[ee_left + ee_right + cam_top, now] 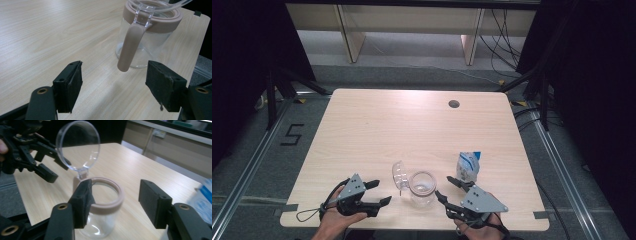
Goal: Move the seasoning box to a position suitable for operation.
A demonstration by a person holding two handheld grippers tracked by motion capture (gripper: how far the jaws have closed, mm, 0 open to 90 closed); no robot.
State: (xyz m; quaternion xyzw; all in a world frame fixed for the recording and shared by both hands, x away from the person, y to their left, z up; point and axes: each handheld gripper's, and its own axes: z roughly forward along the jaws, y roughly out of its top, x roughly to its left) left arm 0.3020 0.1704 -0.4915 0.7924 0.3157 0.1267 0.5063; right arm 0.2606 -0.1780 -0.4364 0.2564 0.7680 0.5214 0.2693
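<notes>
My bench [377, 125] has a pale wood-grain top with rounded corners and a small dark round hole [454, 104] near its far right edge. Two things stand on it, both toward my side. A clear glass jar [422, 188] with a pinkish rim sits upright, its clear hinged lid [399, 175] swung open to the left. Just right of it, apart from it, a small white-and-blue packet [467, 166] stands upright.

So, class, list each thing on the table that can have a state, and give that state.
Clear glass jar with pinkish-brown rim: upright, open.
Clear round hinged lid: flipped up.
Small white-and-blue packet: standing upright.
Left claw: open, holding nothing.
Right claw: open, holding nothing.
</notes>
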